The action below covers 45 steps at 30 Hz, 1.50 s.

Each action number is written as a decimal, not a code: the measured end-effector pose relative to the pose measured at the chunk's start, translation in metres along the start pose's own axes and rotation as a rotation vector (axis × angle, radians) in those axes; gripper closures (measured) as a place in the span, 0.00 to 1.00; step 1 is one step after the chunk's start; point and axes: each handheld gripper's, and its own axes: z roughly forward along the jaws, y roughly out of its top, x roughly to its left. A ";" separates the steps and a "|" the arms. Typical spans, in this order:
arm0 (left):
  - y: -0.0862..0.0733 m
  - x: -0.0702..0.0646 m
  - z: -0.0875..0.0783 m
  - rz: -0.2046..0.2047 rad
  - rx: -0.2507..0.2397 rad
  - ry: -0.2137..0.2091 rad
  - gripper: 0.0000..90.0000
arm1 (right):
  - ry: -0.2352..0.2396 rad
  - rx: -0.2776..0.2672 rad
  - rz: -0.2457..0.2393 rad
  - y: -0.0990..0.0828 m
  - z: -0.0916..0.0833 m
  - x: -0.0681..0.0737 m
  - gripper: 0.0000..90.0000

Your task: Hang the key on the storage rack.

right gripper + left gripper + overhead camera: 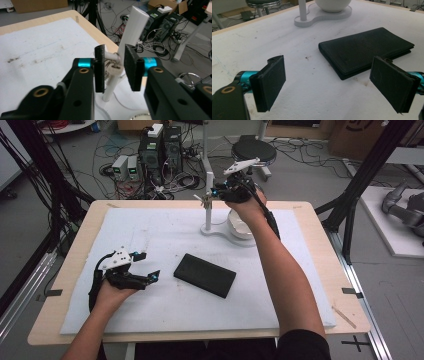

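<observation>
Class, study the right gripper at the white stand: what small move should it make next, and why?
Probably ease the right gripper straight back, away from the white stand. The metal ring appears to hang on the stand's peg, and the jaws stand apart on either side without pressing on it, so the ring looks placed and a straight retreat should avoid snagging it.

Even, soft overhead light, weak shadows. High view low-res, soft. Right gripper view: near jaws blurred. White mat slightly washed out.
</observation>
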 end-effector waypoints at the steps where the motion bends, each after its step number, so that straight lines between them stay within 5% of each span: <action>1: 0.000 0.000 0.000 0.000 0.000 0.000 0.15 | 0.006 -0.002 0.006 -0.002 -0.004 0.000 0.72; 11: 0.000 -0.002 0.000 -0.004 0.008 0.013 0.15 | 0.024 -0.012 0.015 -0.028 -0.047 0.006 0.54; 19: 0.002 -0.004 0.001 0.003 0.006 0.015 0.15 | 0.034 -0.054 0.054 -0.070 -0.083 0.011 0.42; 22: 0.002 -0.004 0.003 -0.003 0.019 0.020 0.15 | 0.013 -0.074 0.115 -0.096 -0.097 0.013 0.35; 34: 0.003 -0.004 0.003 0.000 -0.002 0.016 0.15 | 0.018 -0.102 0.176 -0.158 -0.119 0.028 0.27; 45: 0.003 -0.002 0.003 0.005 -0.012 0.021 0.15 | -0.001 -0.105 0.206 -0.209 -0.110 0.047 0.24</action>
